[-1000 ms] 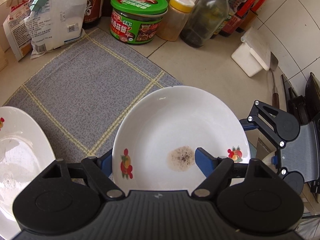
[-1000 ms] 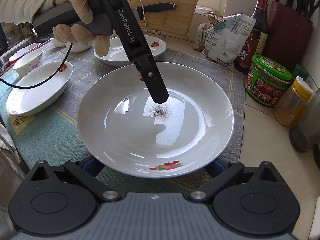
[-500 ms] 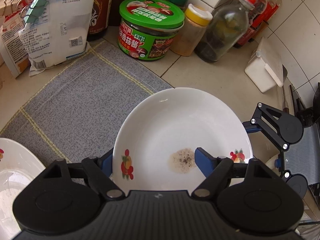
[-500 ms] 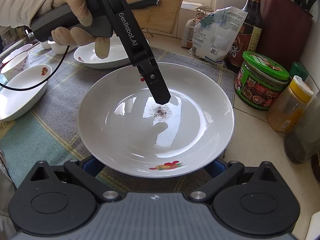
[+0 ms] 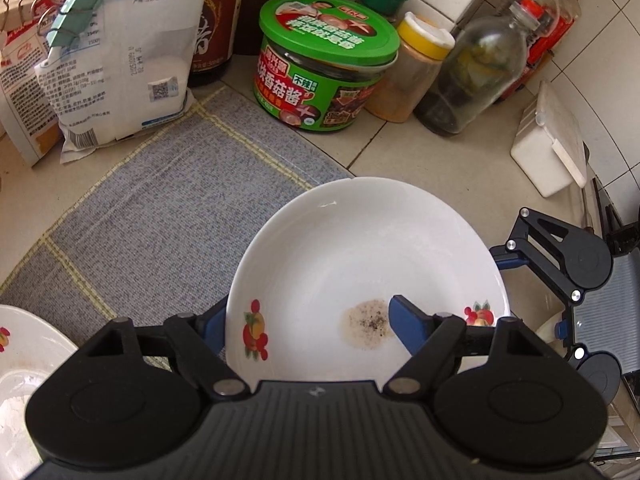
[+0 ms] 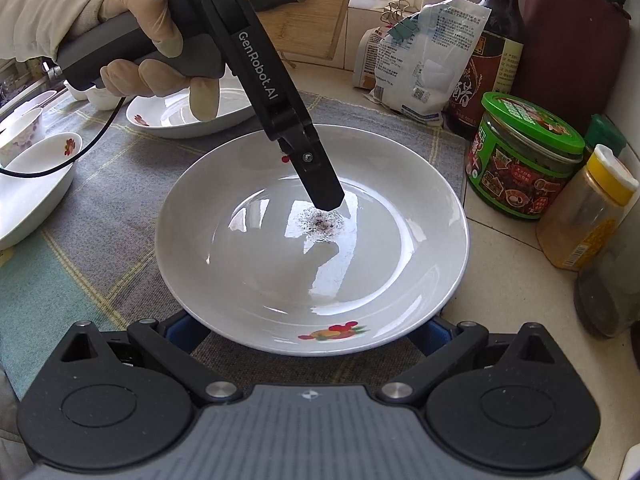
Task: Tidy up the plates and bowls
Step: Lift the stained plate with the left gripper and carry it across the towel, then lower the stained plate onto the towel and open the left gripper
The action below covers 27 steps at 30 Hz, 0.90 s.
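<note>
The shallow white plate with red fruit decals (image 6: pixel 256 264) sits over the edge of the grey checked cloth mat (image 6: pixel 100 216), partly above the pale tiled worktop (image 6: pixel 512 280). At its near rim the right tongs (image 6: pixel 308 332) straddle it, blue fingers (image 6: pixel 184 330) showing on either side beneath the rim (whether they press on it I cannot tell). The left tongs (image 5: pixel 306 322) are clamped on the plate's far rim, one finger over the inside by a speckled patch of residue (image 6: pixel 320 220), the other below. A gloved hand (image 6: pixel 160 68) holds them. Beyond the plate lies another white dish (image 6: pixel 180 116), and to the plate's right a green-lidded sauce jar (image 6: pixel 524 160) and a yellow-capped spice bottle (image 6: pixel 588 208).
</note>
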Motion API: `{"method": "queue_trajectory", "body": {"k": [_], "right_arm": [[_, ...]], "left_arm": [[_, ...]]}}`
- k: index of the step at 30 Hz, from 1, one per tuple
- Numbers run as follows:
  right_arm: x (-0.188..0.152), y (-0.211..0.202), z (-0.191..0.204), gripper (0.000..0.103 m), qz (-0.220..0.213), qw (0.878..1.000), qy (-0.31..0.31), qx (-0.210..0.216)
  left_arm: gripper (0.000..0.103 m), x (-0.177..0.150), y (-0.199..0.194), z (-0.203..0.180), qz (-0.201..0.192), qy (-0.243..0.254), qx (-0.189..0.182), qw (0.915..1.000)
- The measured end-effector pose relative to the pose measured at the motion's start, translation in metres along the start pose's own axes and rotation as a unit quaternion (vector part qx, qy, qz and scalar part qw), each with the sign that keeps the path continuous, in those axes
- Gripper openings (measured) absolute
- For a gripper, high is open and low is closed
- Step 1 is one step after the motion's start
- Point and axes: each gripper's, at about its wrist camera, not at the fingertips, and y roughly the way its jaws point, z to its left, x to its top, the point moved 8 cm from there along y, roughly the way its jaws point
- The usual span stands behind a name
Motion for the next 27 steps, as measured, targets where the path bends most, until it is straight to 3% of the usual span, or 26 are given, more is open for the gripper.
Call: {"method": "queue_trajectory", "body": {"k": [13, 27], "right_arm": [[-0.002, -0.001, 0.000, 0.103, -0.003, 1.000, 0.004, -0.010], [-0.009, -0.013, 0.002, 0.103, -0.003, 0.998, 0.030, -0.048]], "left_arm": [[0.080, 0.001, 0.000, 0.001, -0.010, 0.009, 0.002, 0.9999], [0.085, -0.003, -0.036, -0.008, -0.062, 0.028, 0.042, 0.9968]]}}
